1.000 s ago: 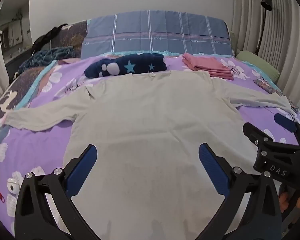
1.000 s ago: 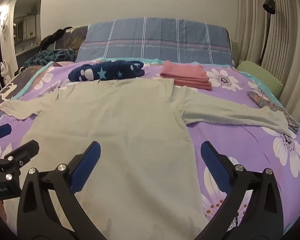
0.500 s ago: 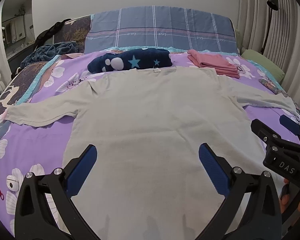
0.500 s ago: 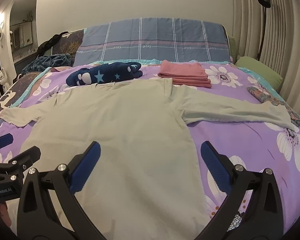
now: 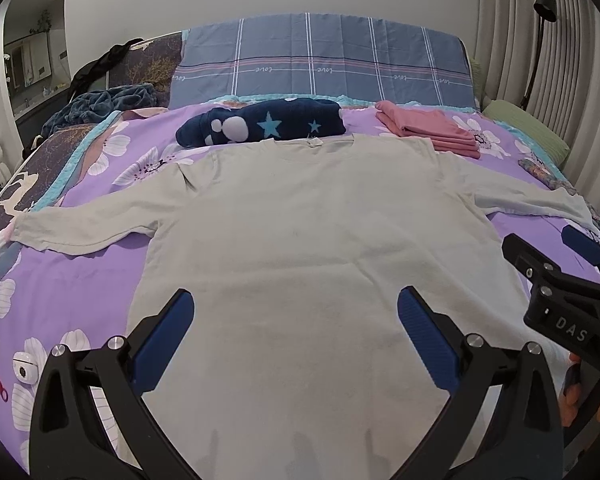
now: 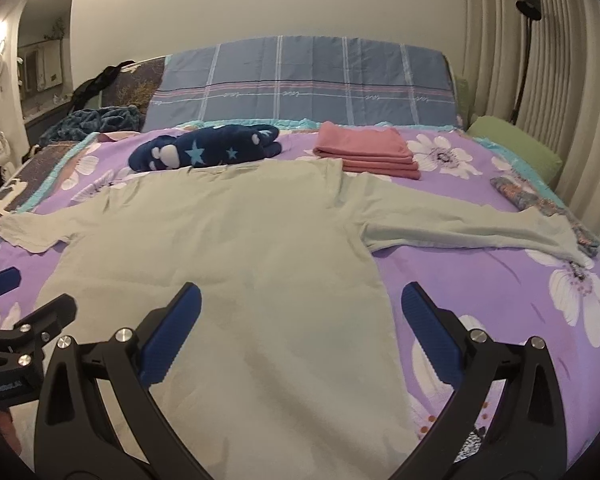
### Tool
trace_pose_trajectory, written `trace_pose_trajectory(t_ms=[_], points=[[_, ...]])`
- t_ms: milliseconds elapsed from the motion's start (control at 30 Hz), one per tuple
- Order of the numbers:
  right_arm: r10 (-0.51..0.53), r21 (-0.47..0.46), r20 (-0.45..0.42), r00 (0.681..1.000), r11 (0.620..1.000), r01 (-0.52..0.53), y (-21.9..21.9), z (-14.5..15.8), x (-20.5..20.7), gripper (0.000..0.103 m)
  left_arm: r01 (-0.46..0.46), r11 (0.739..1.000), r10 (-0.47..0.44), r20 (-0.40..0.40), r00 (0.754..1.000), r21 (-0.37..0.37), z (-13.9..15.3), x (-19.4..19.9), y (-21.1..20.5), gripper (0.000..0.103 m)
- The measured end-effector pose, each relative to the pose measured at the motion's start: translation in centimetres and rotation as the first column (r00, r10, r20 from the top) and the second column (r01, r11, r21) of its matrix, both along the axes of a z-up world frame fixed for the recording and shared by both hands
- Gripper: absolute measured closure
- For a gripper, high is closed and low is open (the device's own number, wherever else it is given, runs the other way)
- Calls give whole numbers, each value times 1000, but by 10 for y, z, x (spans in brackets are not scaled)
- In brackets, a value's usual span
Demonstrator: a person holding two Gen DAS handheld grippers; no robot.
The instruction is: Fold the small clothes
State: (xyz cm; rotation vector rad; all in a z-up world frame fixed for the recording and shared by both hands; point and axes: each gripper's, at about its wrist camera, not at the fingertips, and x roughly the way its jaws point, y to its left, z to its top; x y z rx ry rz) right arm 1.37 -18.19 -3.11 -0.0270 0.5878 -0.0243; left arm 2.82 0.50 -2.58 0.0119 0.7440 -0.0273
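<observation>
A pale grey-green long-sleeved cotton shirt (image 5: 300, 248) lies flat on the purple flower-print bedspread (image 5: 60, 280), sleeves spread to both sides, directly ahead of and beneath both tools. The left gripper (image 5: 296, 320) hangs over the lower body of the shirt, jaws spread wide and holding nothing. The right gripper (image 6: 300, 316) is likewise released, apparently just above the shirt's right edge. Beyond the collar lie a folded navy star-patterned fleece (image 5: 260, 126) and a folded pink cloth stack (image 6: 368, 152).

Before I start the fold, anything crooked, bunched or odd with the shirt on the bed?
Nothing serious. The pale shirt lies flat with both sleeves spread. Only oddity: its right cuff lies against a small patterned cloth near the bed edge. Both tools are open, holding nothing.
</observation>
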Motion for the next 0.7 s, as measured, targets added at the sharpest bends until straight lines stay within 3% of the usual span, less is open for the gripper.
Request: trace_pose_trajectory(t_ms=[233, 500, 700], points=[[-68, -94, 37, 997, 993, 71, 3, 2, -2, 2, 1, 1000, -1, 2, 1000, 1, 0, 0, 1, 1], [-11, 0, -16, 1000, 1000, 11, -1, 2, 1, 2, 6, 1000, -6, 4, 1000, 1, -1, 0, 2, 1], [12, 9, -23, 1000, 1000, -12, 1, 1, 1, 2, 5, 1000, -5, 1, 1000, 0, -3, 2, 3, 1]])
